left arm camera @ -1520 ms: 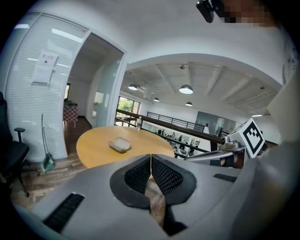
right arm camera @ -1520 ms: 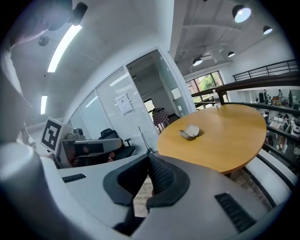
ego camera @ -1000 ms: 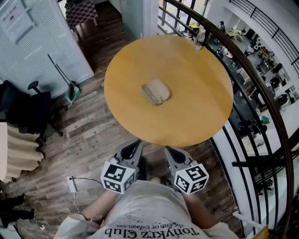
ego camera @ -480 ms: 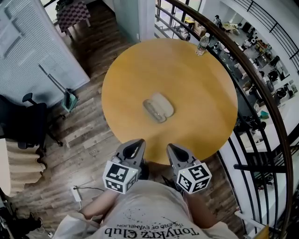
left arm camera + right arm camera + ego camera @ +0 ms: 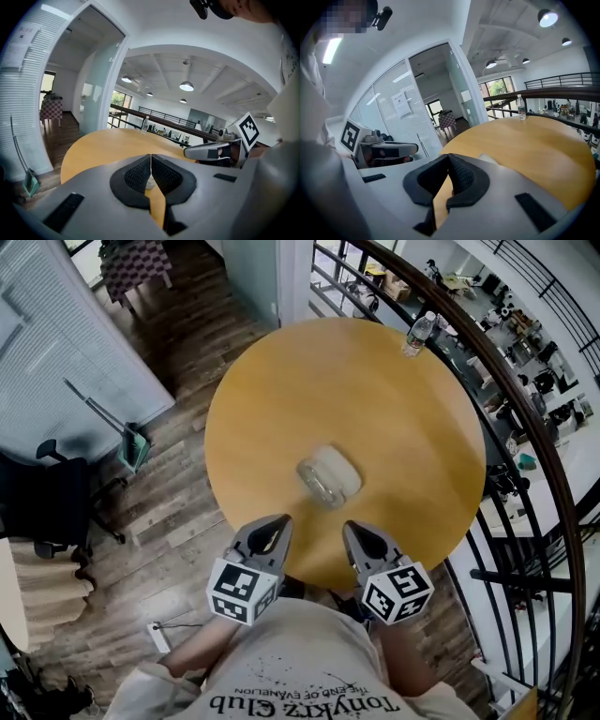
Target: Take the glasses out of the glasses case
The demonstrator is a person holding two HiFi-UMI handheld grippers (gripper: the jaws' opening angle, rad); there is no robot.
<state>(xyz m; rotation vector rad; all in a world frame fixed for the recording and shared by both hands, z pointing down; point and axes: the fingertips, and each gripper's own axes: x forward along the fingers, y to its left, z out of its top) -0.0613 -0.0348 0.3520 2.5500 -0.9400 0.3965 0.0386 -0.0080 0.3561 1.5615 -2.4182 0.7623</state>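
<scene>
The left gripper [image 5: 277, 523] and right gripper [image 5: 352, 527] had been brought to the near edge of the table [image 5: 272, 381], jaws pressed together on nothing; the glasses case [image 5: 329, 475] was left untouched mid-table, now judged nearly reachable

Desk [image 5: 375, 399]: smooth, matt, light wood-look top. Glasses case [image 5: 329, 475]: pale, matt shell. Floor [image 5: 178, 512], 9 o'clock of desk: grained wood planks. Left gripper [image 5: 150, 161]: matt grey plastic body; pads [image 5: 138, 176] black, ribbed, rubber-like. Bottle [image 5: 419, 334], 1 o'clock: clear plastic.
</scene>
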